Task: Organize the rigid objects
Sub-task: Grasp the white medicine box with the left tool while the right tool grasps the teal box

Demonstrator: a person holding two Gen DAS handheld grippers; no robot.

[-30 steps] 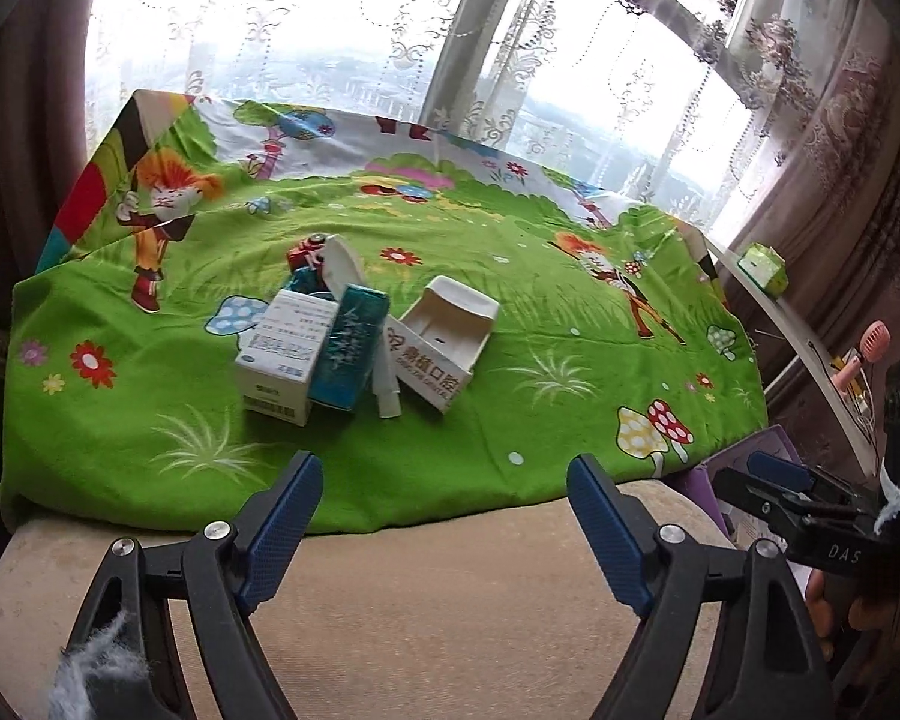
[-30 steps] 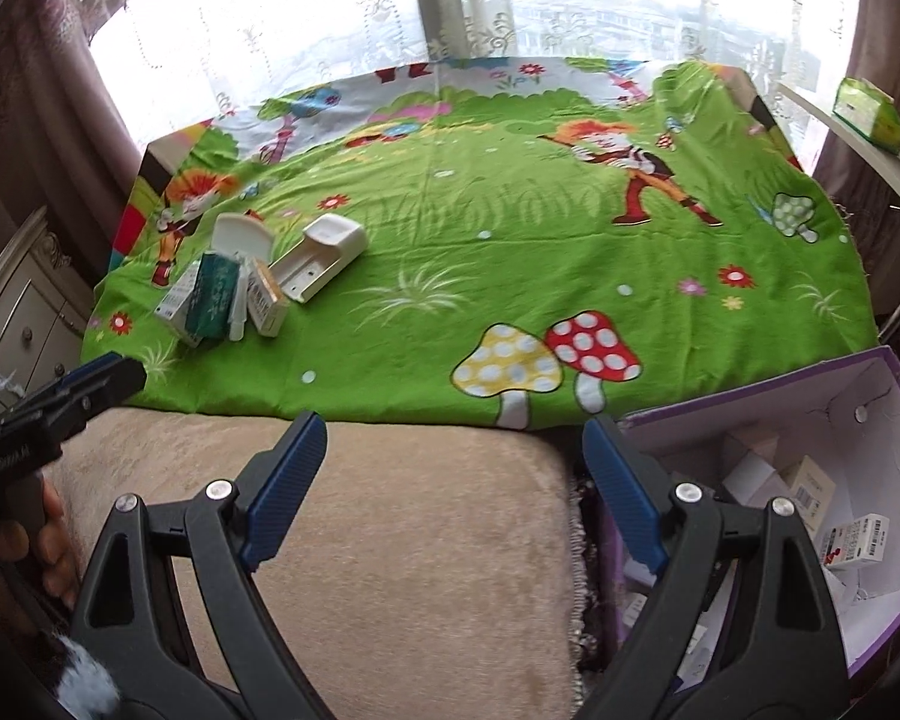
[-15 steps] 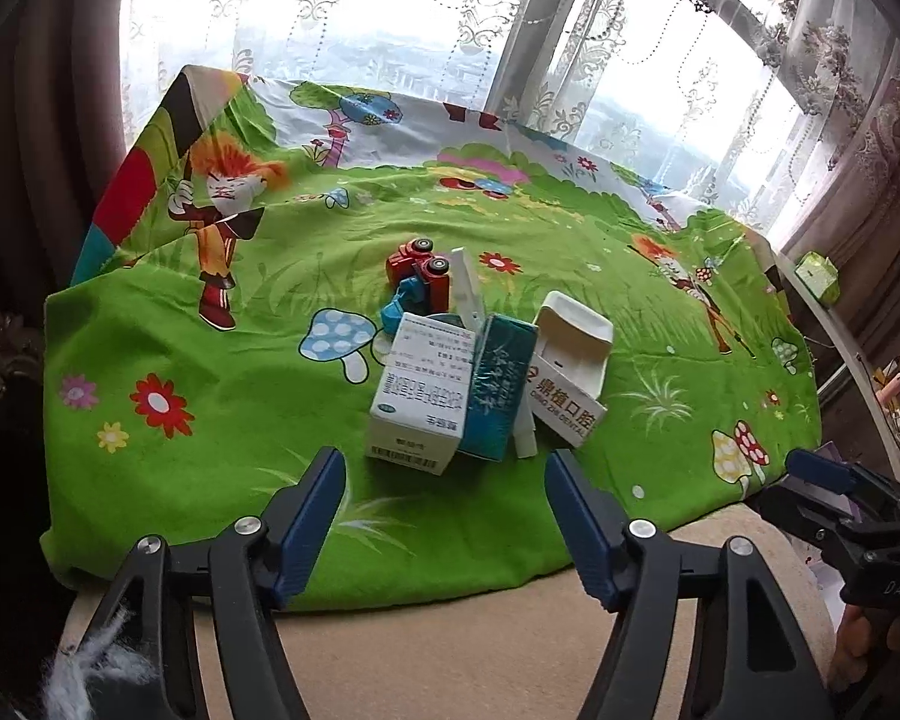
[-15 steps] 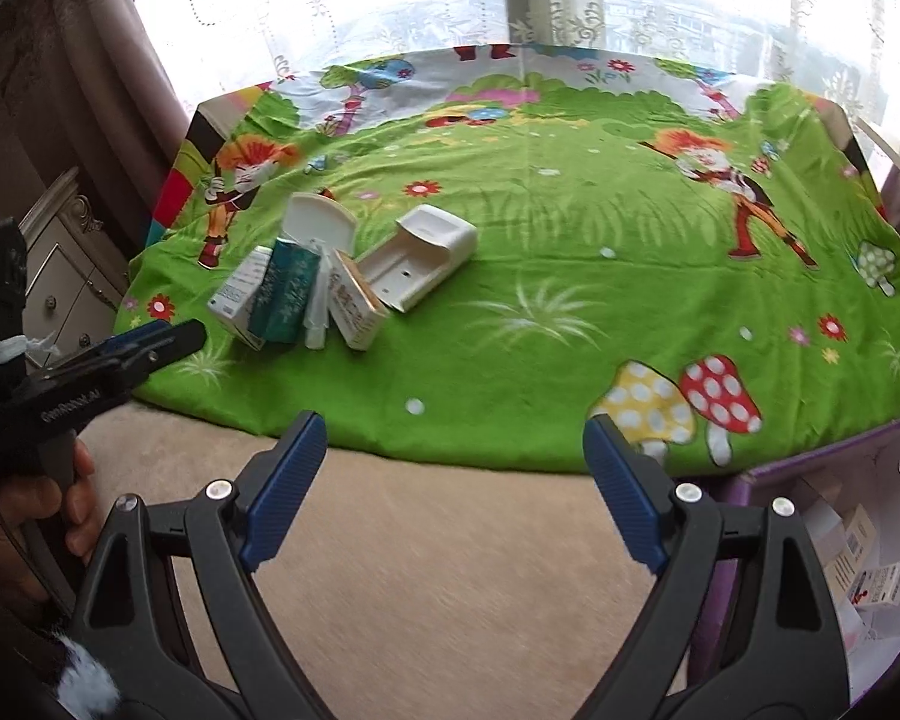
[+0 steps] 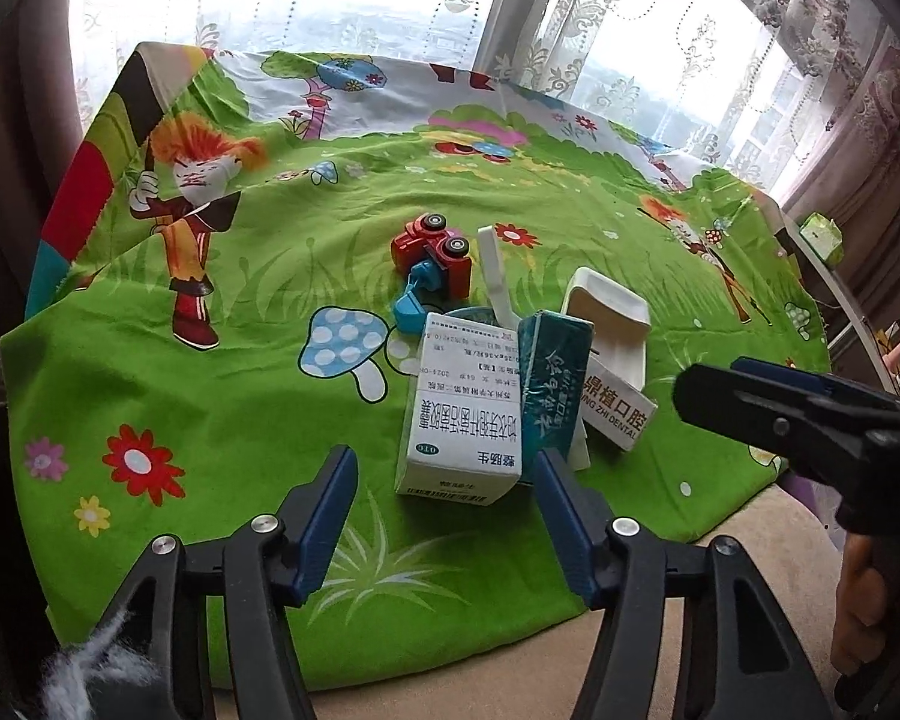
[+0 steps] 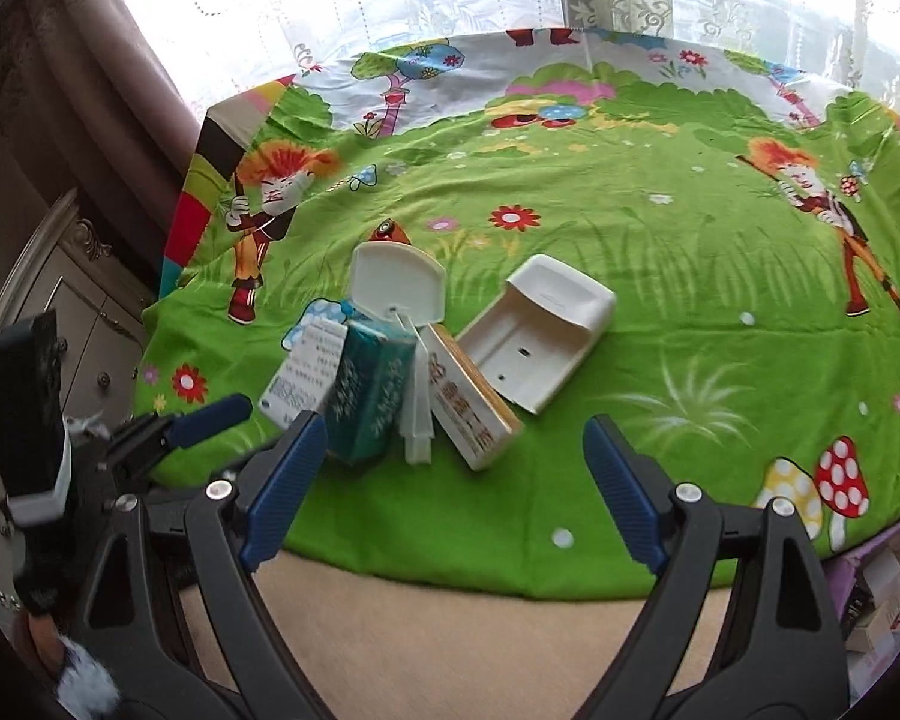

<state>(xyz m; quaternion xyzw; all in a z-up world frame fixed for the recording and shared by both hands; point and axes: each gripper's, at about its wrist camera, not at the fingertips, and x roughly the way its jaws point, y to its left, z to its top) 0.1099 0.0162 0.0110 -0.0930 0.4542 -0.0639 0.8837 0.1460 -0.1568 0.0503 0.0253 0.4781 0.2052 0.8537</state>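
Left tongs (image 5: 444, 480), tilted downward, closing empty before the white box (image 5: 462, 408); right tongs (image 6: 450, 462) spread wide.

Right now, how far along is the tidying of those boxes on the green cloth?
Barely begun. Nothing looks sorted: the white medicine box, teal box, dental box and toy car sit clustered. Left tongs are closing, empty, before the white box; right tongs open, empty.
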